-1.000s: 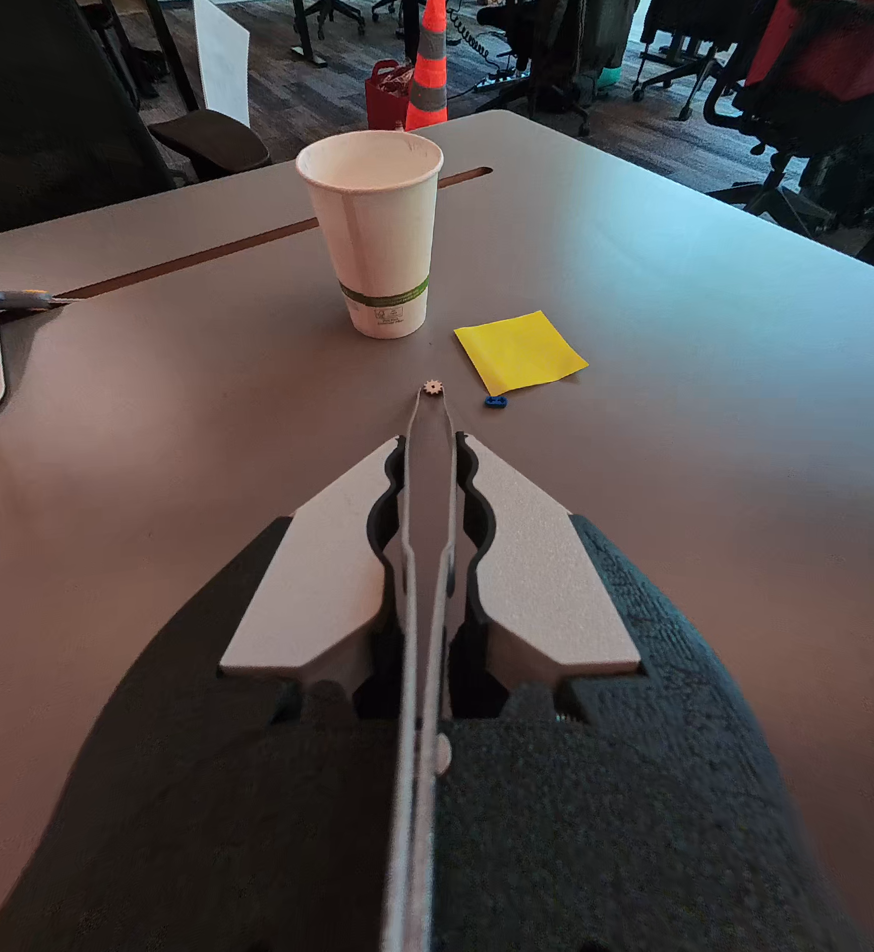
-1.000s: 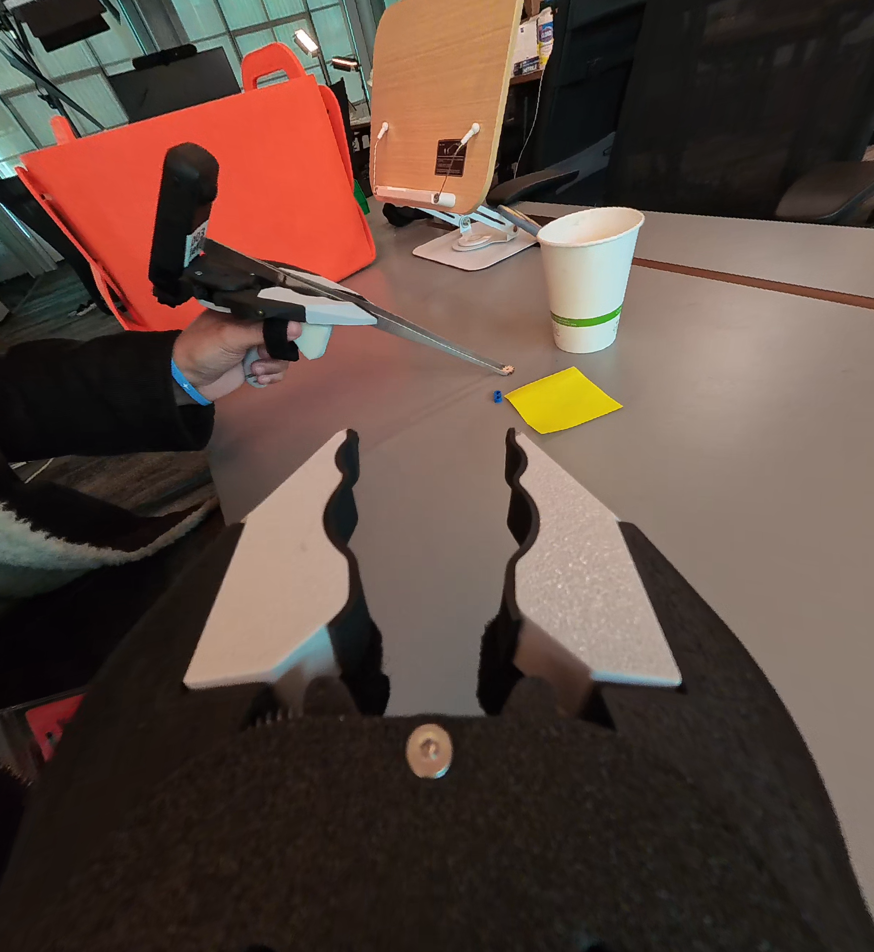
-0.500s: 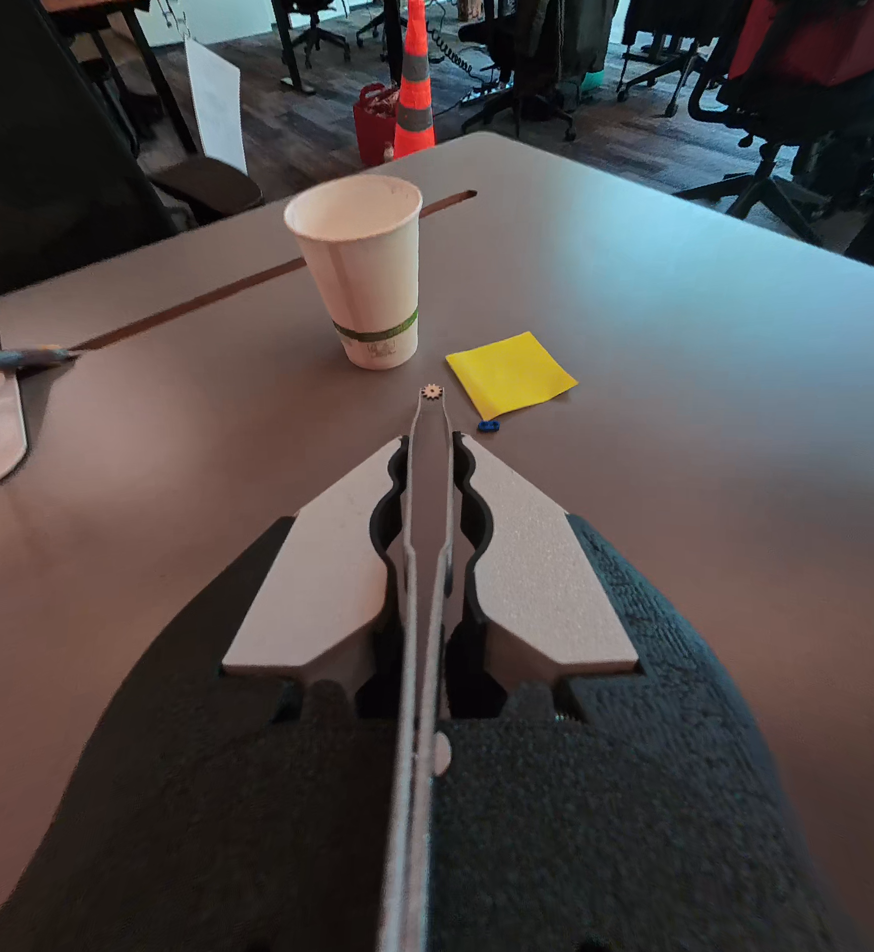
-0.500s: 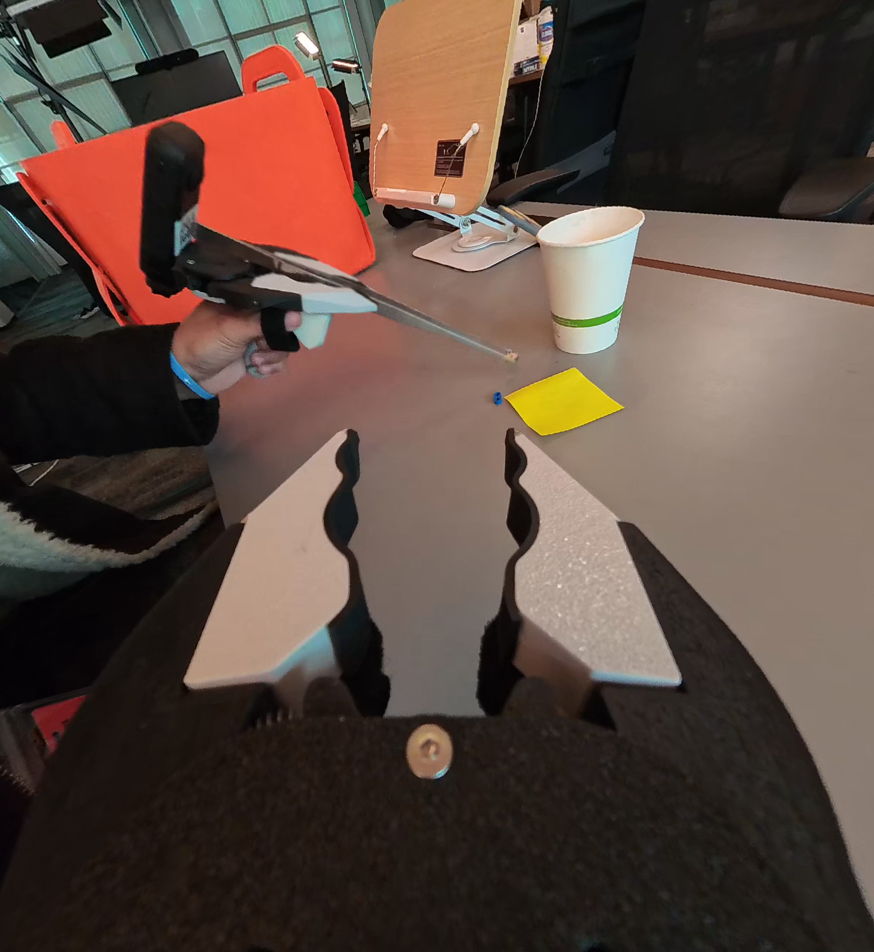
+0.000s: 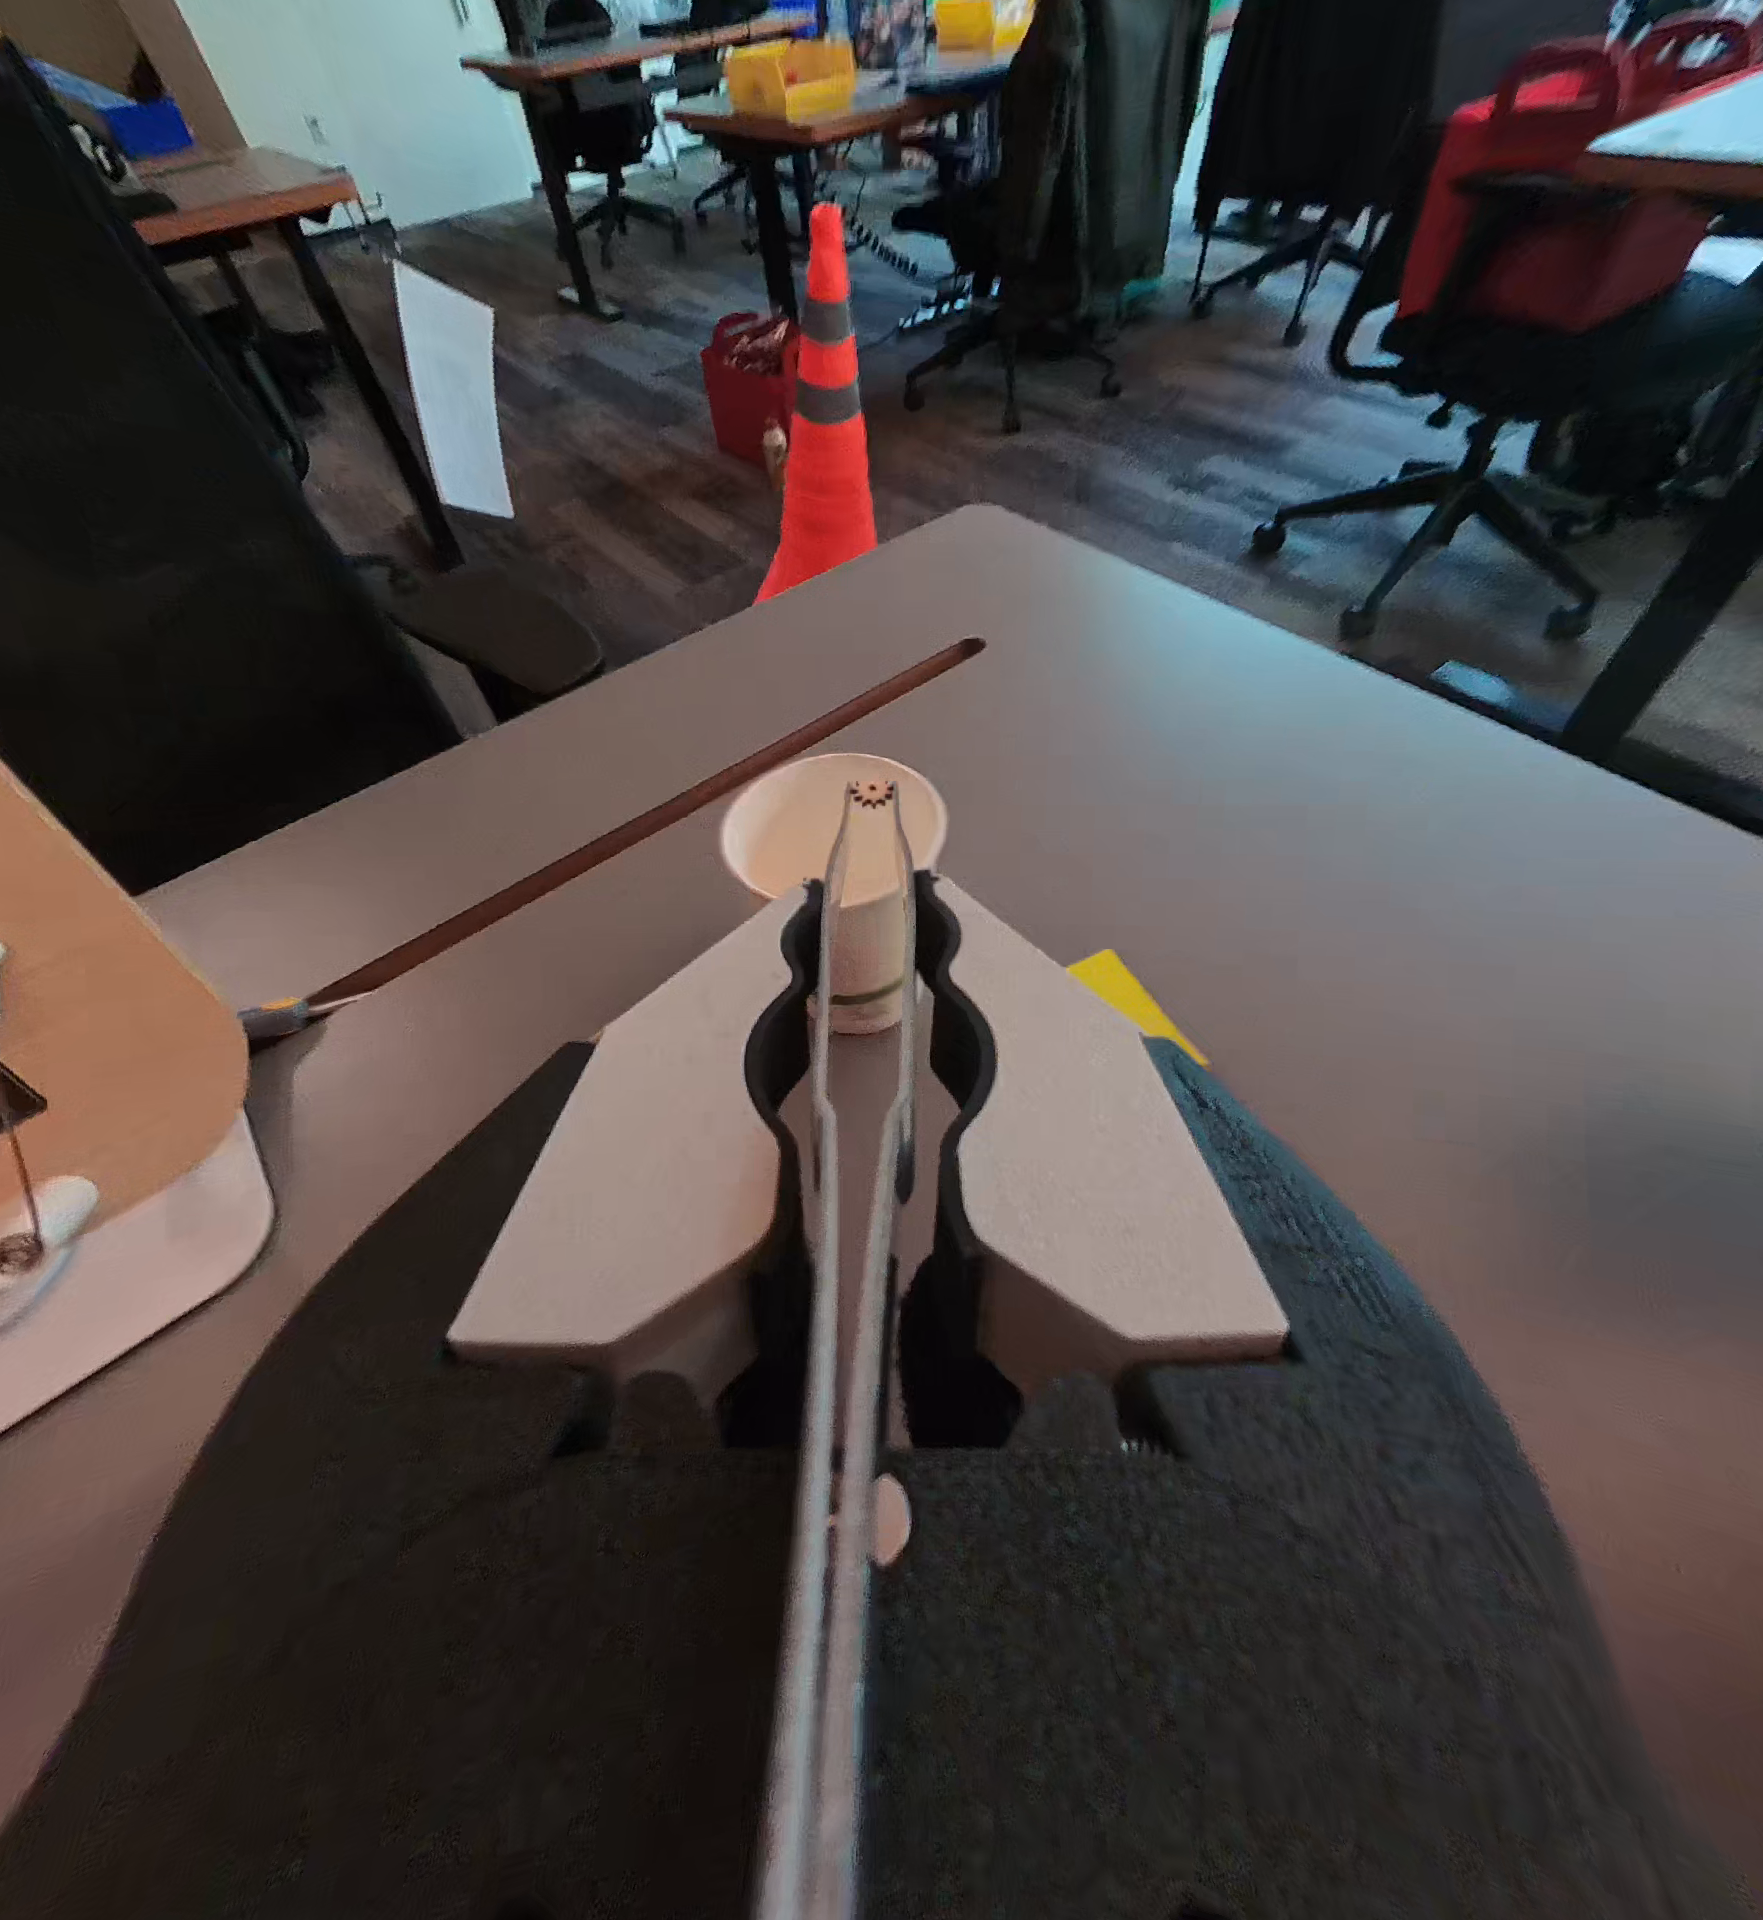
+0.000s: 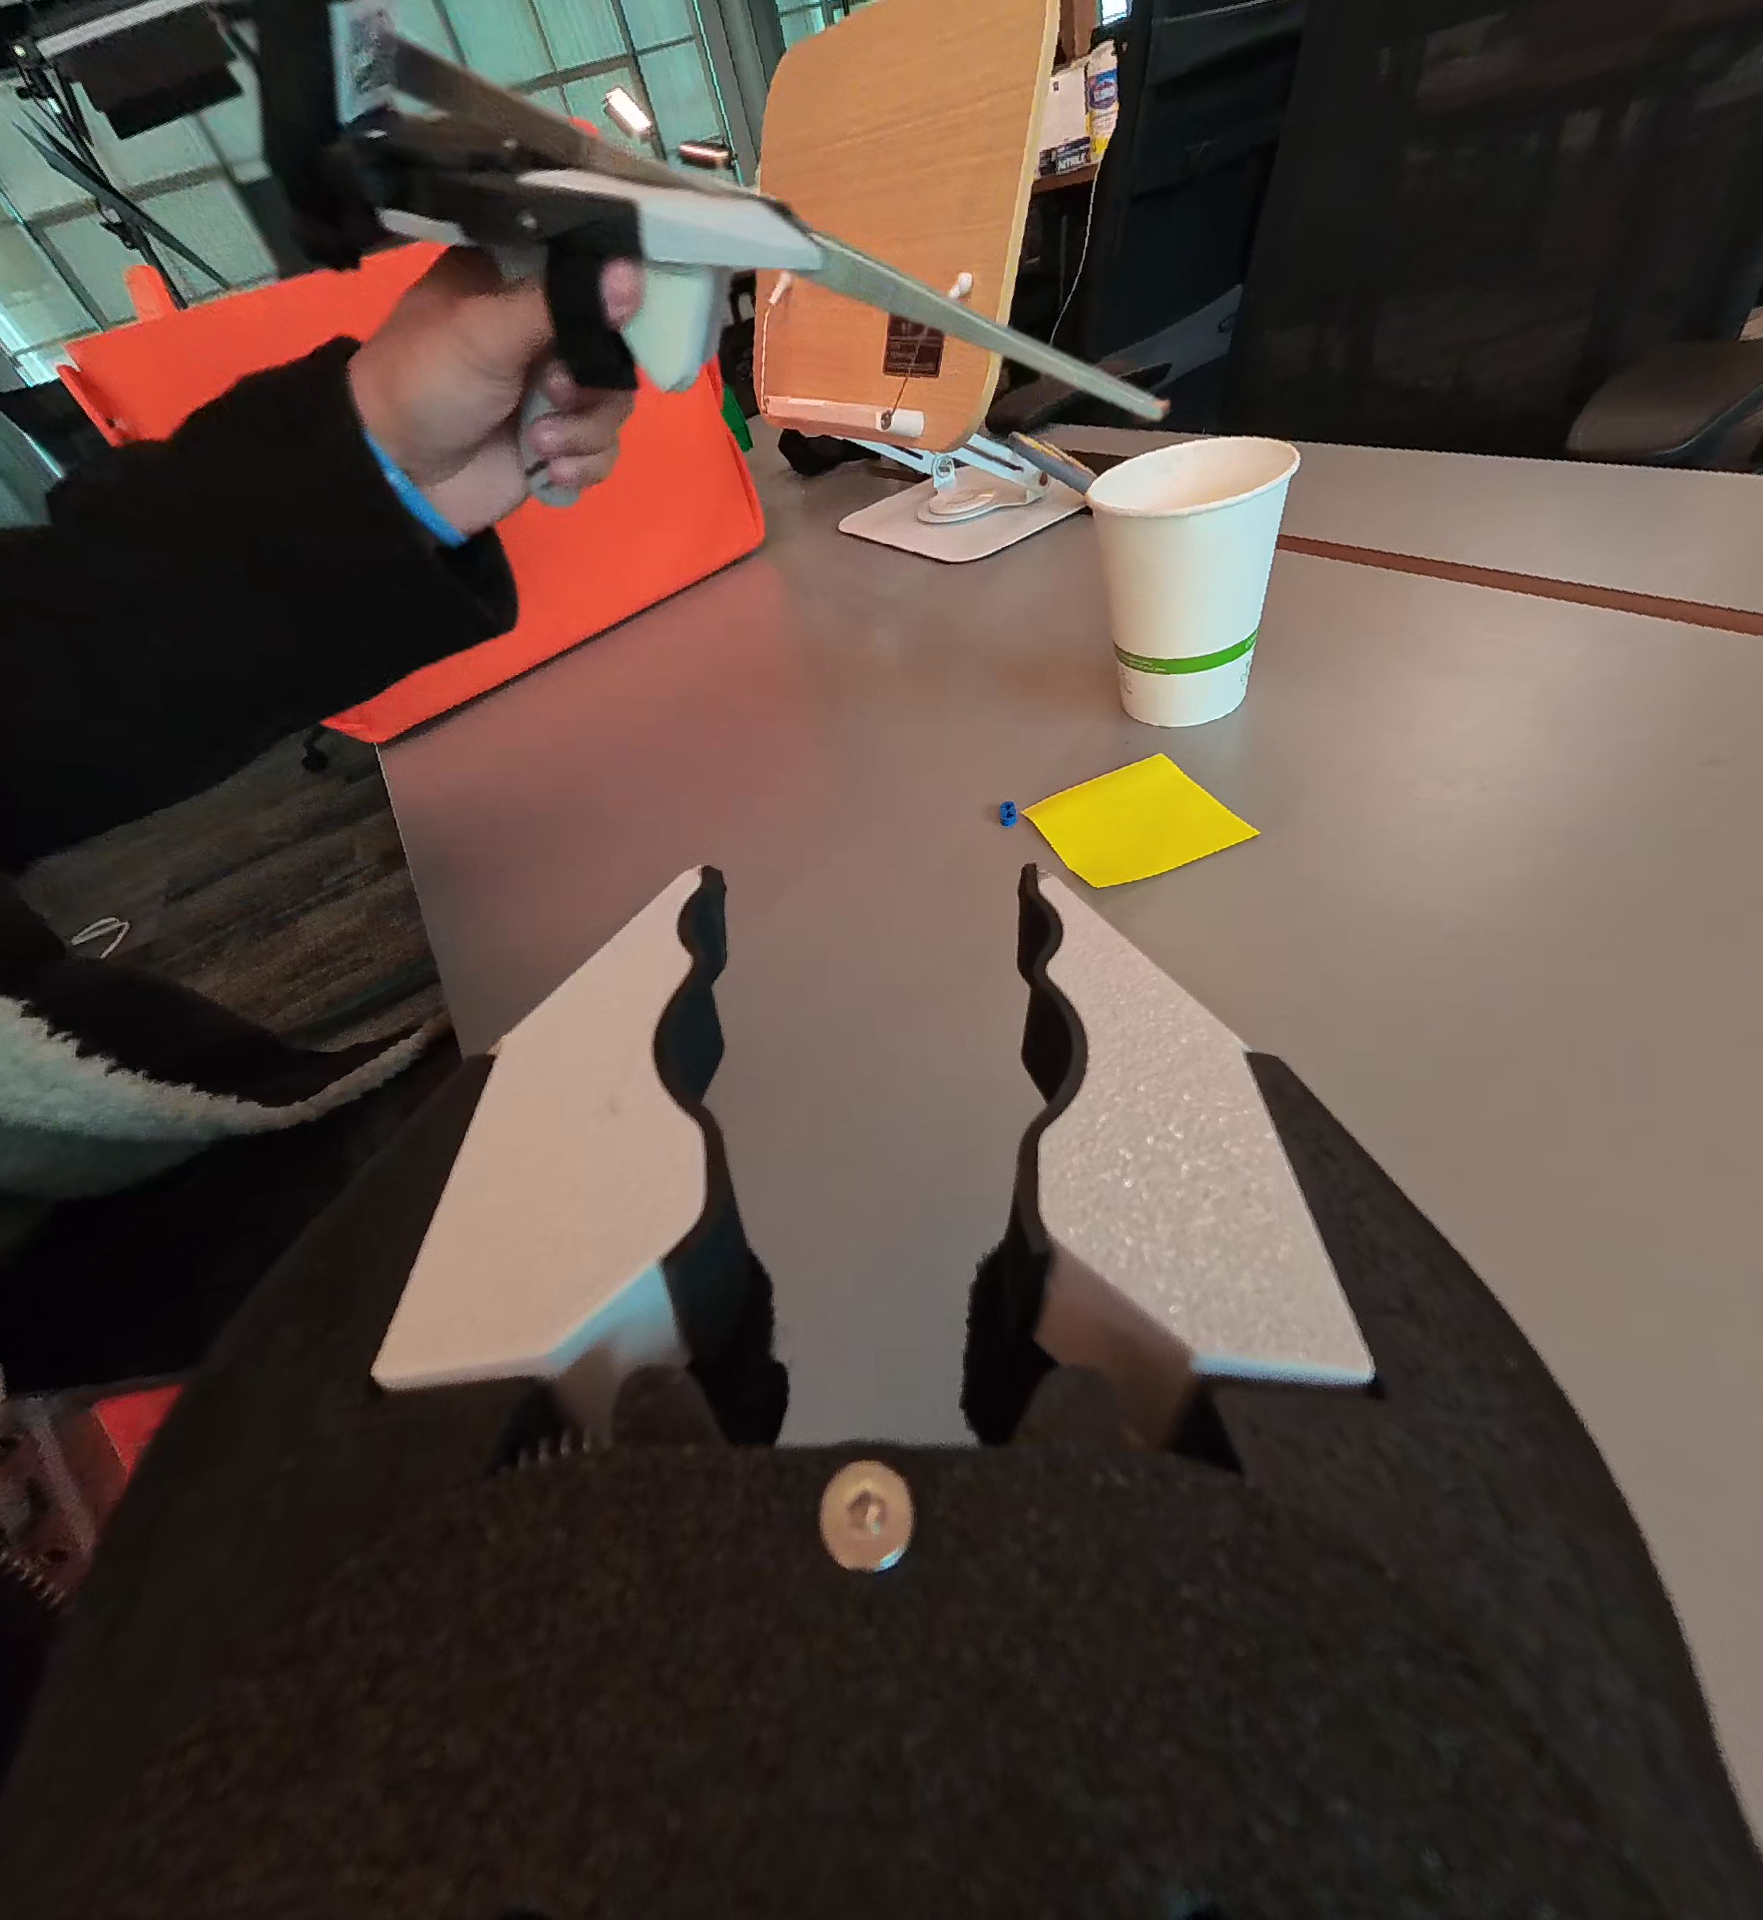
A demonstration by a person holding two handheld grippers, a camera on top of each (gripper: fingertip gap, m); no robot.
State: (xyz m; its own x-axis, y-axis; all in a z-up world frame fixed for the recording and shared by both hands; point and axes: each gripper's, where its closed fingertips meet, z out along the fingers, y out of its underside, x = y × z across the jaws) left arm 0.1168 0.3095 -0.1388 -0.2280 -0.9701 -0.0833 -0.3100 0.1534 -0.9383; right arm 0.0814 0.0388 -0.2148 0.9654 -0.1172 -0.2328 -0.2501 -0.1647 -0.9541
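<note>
The left hand-held gripper (image 5: 861, 894) is closed on a pair of long metal tweezers (image 5: 846, 1195), which run forward between its two grey fingers (image 5: 648, 1153). The tweezer tips stand slightly apart and carry a small toothed gear (image 5: 872, 794) between them. The gear hangs above the open mouth of a white paper cup (image 5: 789, 831) with a green band near its base. In the right wrist view the same tweezers (image 6: 981, 332) slant down from a raised grip held by a person's hand (image 6: 472, 405) in a dark sleeve, their tips just above and a little to the near side of the cup's rim (image 6: 1194, 468); the gear is too small to make out there.

The right hand-held gripper (image 6: 872, 883) is open and empty, its fingers (image 6: 1157, 1174) spread wide above the bare grey tabletop (image 6: 1531, 987). Nearest ahead of it lie a yellow sticky note (image 6: 1139, 821) and, just beside the note's left corner, a tiny blue piece (image 6: 1008, 812). The cup (image 6: 1186, 582) stands upright beyond the note, apart from it. In the left wrist view only a corner of the note (image 5: 1126, 992) shows past the right finger.

A wooden stand on a white base (image 6: 898, 197) sits on the tabletop behind the cup, with an orange bag (image 6: 586, 499) past the table's edge. An orange traffic cone (image 5: 825, 416) stands on the floor beyond the far corner.
</note>
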